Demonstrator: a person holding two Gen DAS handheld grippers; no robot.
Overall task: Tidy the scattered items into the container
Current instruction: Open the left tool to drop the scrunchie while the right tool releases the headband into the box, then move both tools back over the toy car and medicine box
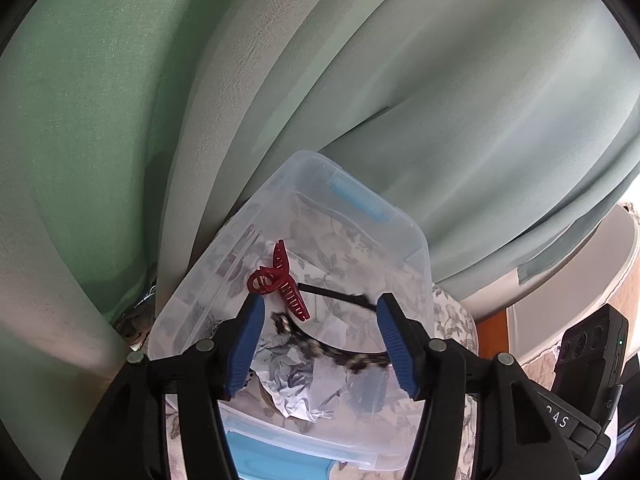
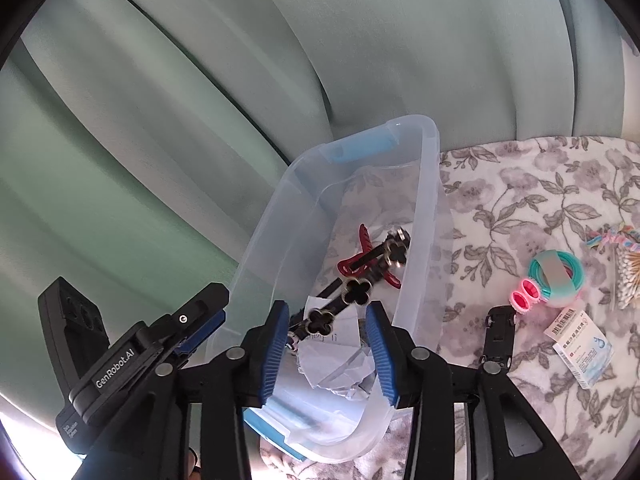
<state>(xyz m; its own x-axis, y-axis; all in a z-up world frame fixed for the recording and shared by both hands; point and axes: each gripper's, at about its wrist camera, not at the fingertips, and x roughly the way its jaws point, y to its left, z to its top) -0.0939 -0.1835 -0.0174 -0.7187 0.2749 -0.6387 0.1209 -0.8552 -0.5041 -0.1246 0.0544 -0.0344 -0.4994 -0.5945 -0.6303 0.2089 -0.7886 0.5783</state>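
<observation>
A clear plastic container [image 1: 416,248] with blue handles stands on a floral cloth, against a green curtain. Inside it lie a red claw clip [image 1: 280,284] and crumpled paper [image 1: 296,384]. My left gripper [image 1: 320,300] hangs open over the container. A blurred tortoiseshell hair band [image 1: 320,346] lies loose between its fingers and reaches the right pad. In the right wrist view my right gripper [image 2: 327,308] is also open above the container [image 2: 428,184]. A black hair band with clover shapes [image 2: 356,296] slants between its jaws over the red clip [image 2: 362,240], its far end blurred.
On the floral cloth [image 2: 520,184] to the right of the container lie a teal tape roll [image 2: 556,276], pink rollers [image 2: 524,296], a black toy car [image 2: 500,332], a medicine box [image 2: 582,344], a braided cord [image 2: 616,238] and cotton swabs [image 2: 630,280]. The curtain [image 2: 200,120] hangs close behind.
</observation>
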